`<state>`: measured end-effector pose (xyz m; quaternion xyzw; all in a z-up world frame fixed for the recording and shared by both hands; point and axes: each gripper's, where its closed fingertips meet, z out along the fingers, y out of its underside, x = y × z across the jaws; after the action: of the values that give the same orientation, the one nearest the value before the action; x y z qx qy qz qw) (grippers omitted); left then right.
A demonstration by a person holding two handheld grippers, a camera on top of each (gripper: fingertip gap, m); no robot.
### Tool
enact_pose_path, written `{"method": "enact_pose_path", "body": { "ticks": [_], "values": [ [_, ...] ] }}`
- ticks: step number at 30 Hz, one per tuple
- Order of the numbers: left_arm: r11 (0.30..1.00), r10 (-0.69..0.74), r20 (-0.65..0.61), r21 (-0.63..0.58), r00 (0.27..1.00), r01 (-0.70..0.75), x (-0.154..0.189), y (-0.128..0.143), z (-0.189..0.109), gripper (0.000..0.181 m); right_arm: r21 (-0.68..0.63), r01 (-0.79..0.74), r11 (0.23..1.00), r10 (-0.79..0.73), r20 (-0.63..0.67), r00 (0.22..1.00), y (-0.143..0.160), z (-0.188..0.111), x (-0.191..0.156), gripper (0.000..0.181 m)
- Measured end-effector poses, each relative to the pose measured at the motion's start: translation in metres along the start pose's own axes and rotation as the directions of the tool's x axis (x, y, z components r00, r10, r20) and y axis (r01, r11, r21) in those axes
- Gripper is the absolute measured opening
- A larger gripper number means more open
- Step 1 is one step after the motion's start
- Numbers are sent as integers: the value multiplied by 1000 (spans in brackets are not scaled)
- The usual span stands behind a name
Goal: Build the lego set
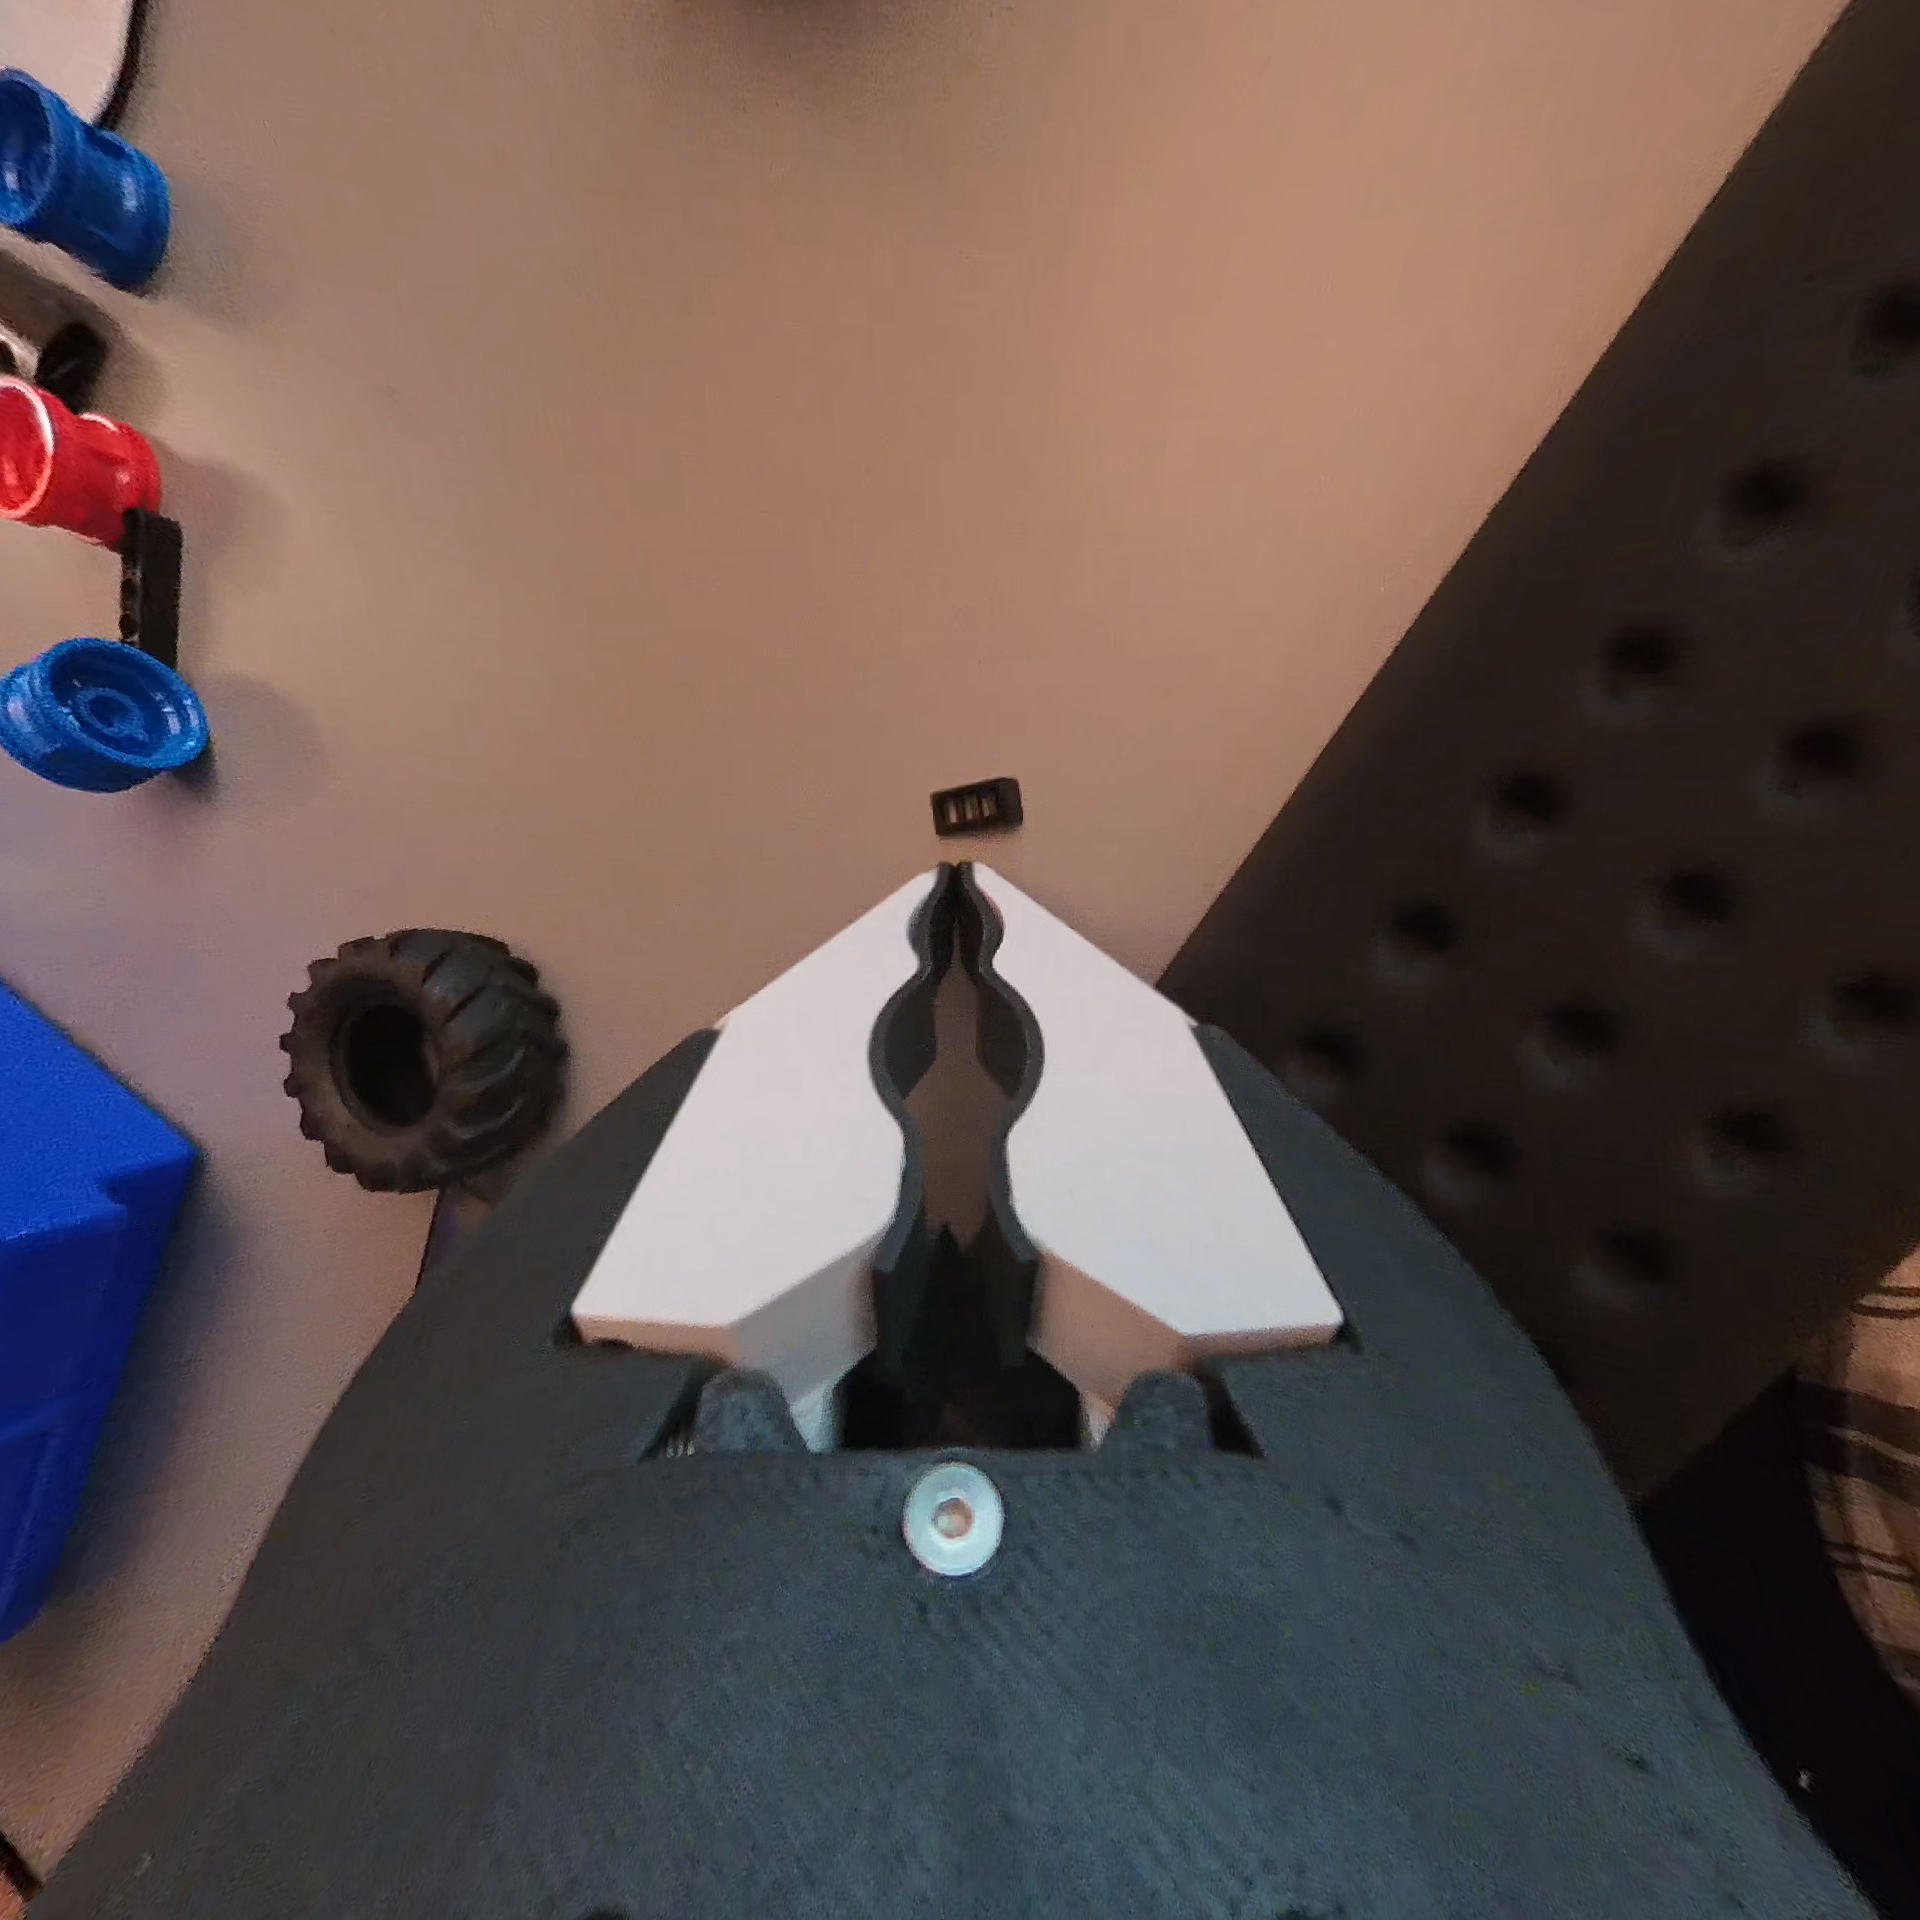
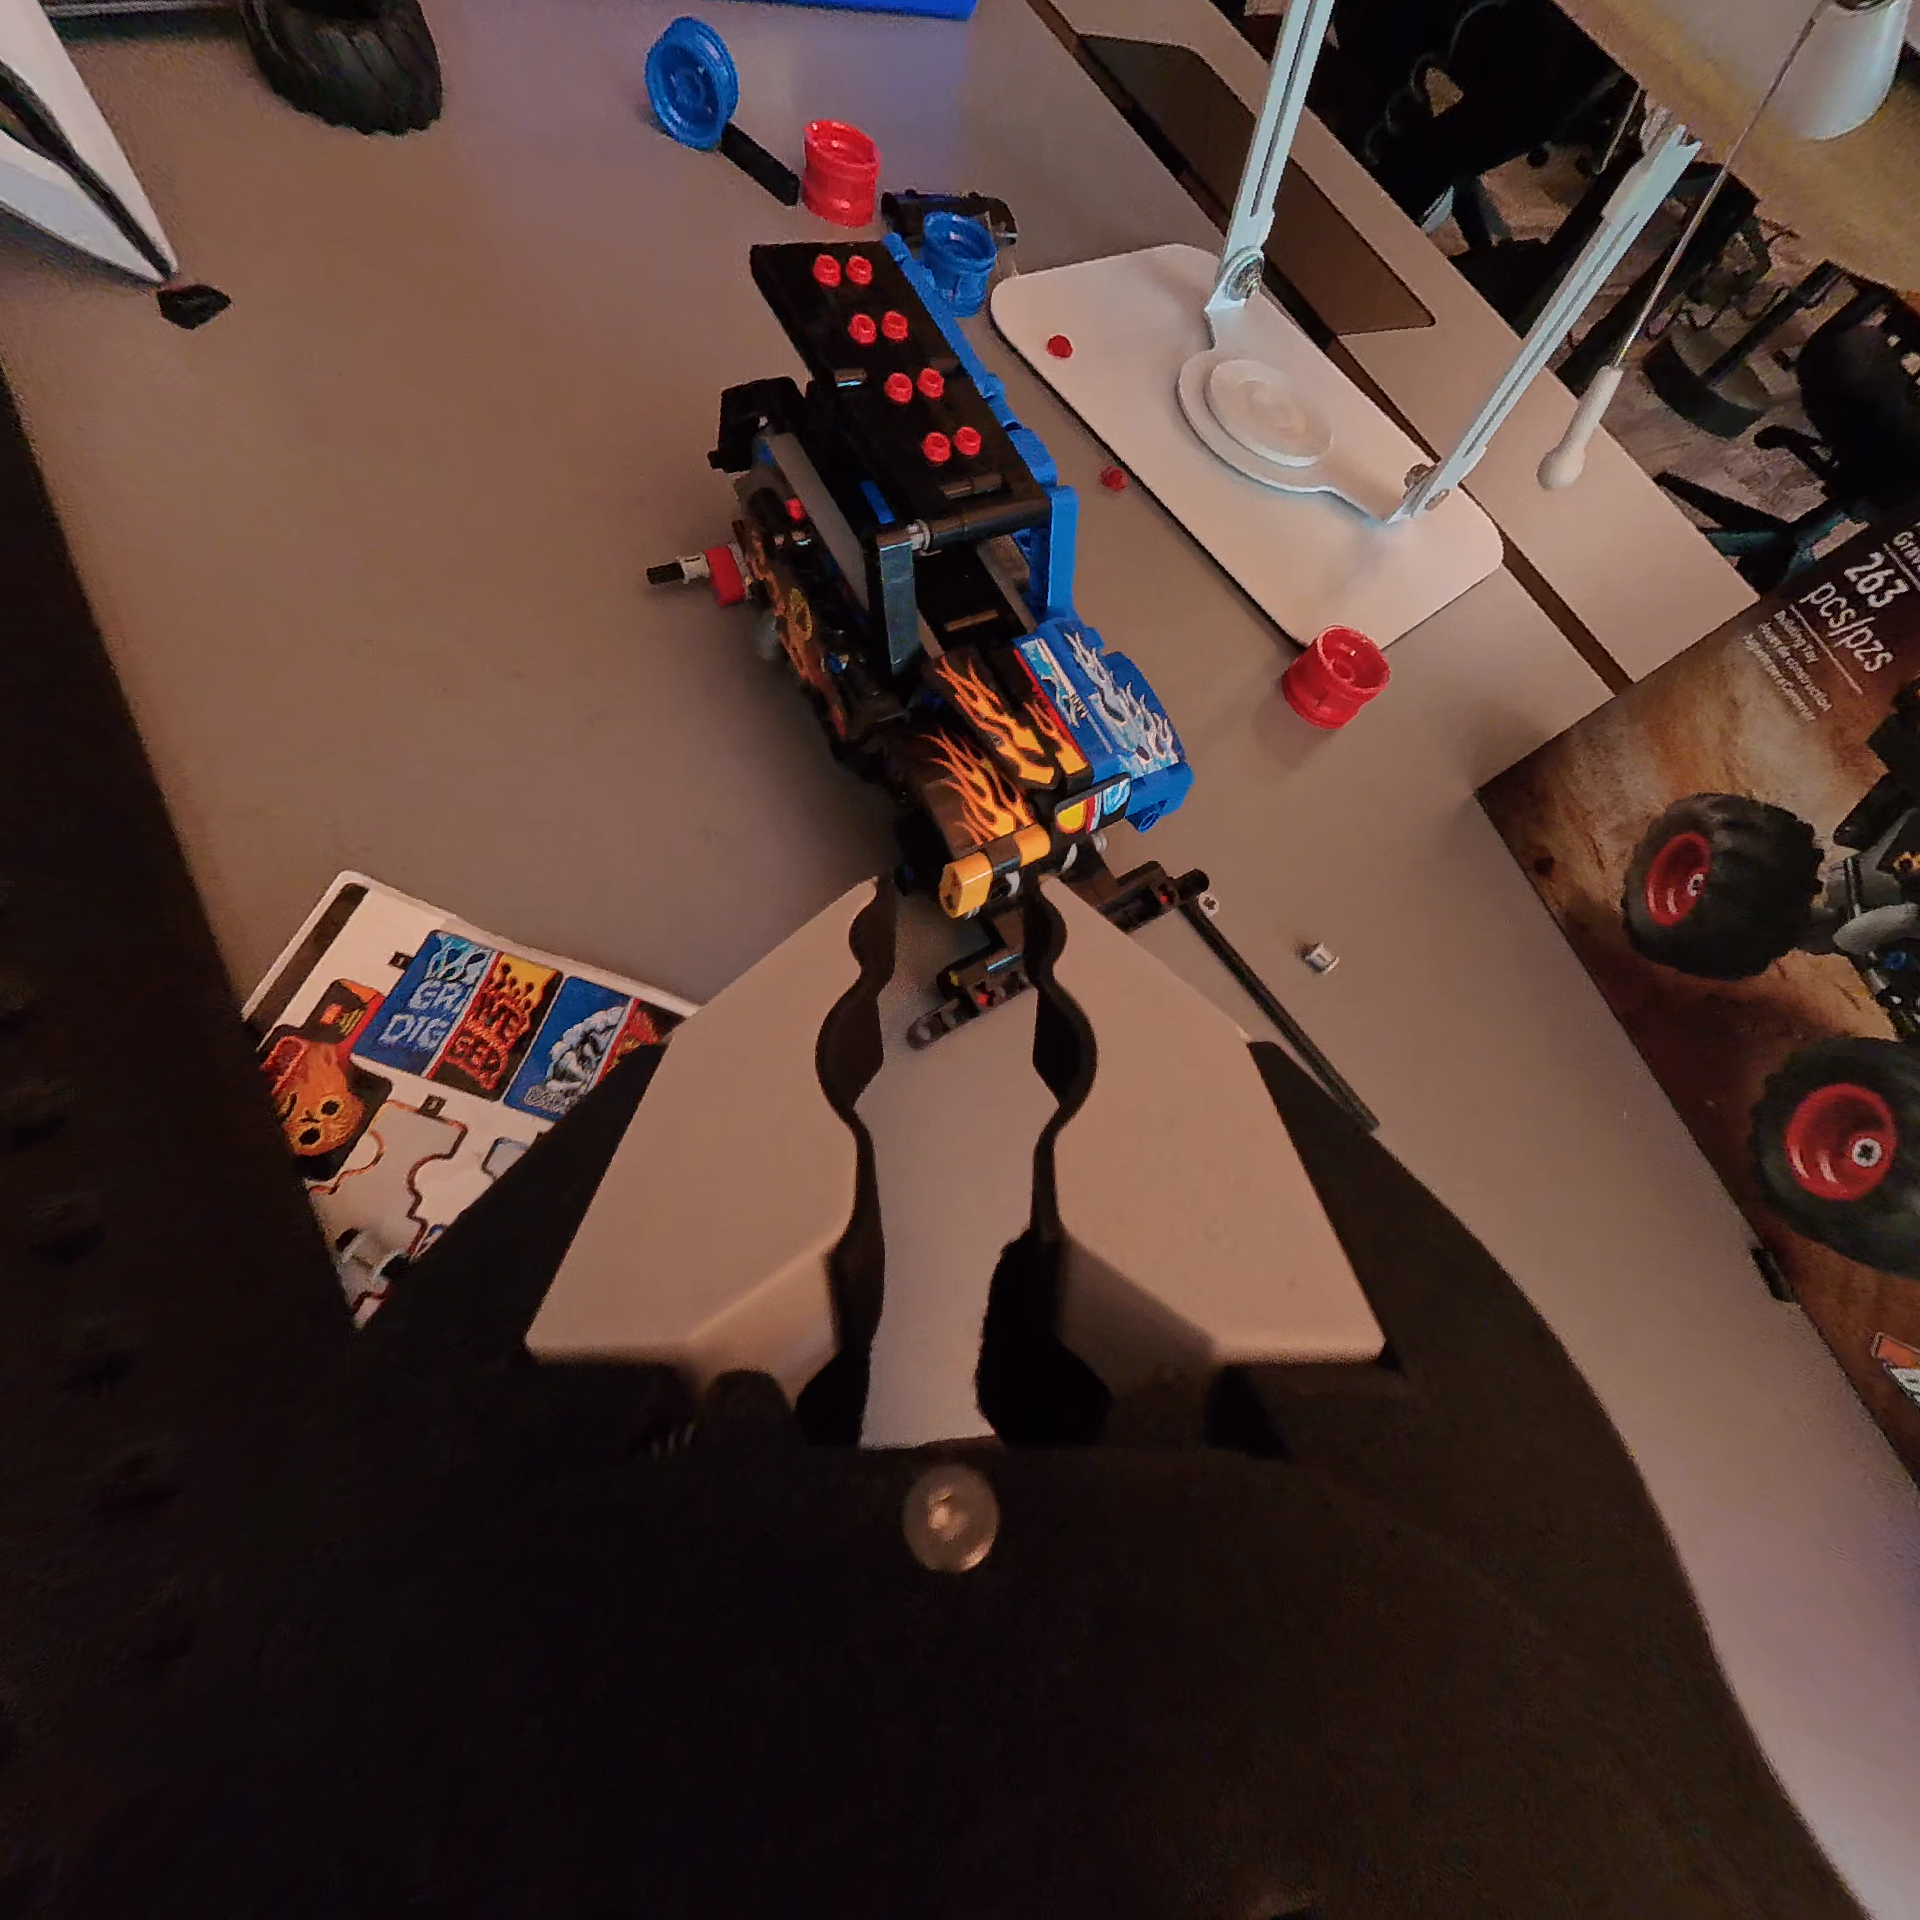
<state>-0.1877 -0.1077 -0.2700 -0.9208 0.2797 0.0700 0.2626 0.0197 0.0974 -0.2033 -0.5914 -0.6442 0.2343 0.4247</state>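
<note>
Black-and-blue truck, orange flames; red rim

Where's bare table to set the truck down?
Bare table lies between the truck, the small black piece and the sticker sheet. Crowded on the truck's other side: lamp base, red hub, box.

Tyre: matt black, deep-treaded, probably rubber. Wheel hub: glossy blue plastic. Table: smooth, matt. Sticker sheet: glossy paper.

The truck model stands mid-table, sticker sheet to its left, lamp base and box right.
</note>
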Motion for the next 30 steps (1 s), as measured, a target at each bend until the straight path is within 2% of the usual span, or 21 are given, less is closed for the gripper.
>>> {"method": "enact_pose_path", "body": {
  "ticks": [4,9,12,15,16,18,21,23,28,30],
  "values": [
    [1000,-3,41,25,999,2,-5,-9,6,0,17,7,1000,-7,-5,1000,-4,-11,-8,21],
    [990,-16,-82,141,997,27,23,-52,19,0,34,29,999,-30,32,999,-17,-15,-31,21],
    [982,1,-85,186,996,15,26,-69,18,2,34,62,998,-63,58,996,-24,-10,-48,22],
    [975,-50,-103,212,993,71,12,-63,3,13,32,75,997,-78,92,993,-27,-5,-62,22],
    [974,-59,-144,209,988,89,14,-59,-2,15,33,79,996,-82,99,992,-27,-3,-65,22],
    [981,-60,-226,167,972,100,23,-49,-5,20,33,78,996,-81,118,990,-27,0,-69,22],
    [995,-20,-235,87,972,42,33,-35,5,19,34,73,997,-77,132,988,-27,6,-73,22],
    [994,-29,-254,97,967,55,37,-38,8,7,34,76,996,-81,140,987,-29,8,-76,22],
    [992,-3,-212,126,977,30,34,-49,12,7,61,79,995,-89,169,982,-40,9,-89,20],
    [982,7,-222,185,975,35,37,-65,9,7,93,73,993,-92,216,972,-49,9,-106,20]
  ]
}}
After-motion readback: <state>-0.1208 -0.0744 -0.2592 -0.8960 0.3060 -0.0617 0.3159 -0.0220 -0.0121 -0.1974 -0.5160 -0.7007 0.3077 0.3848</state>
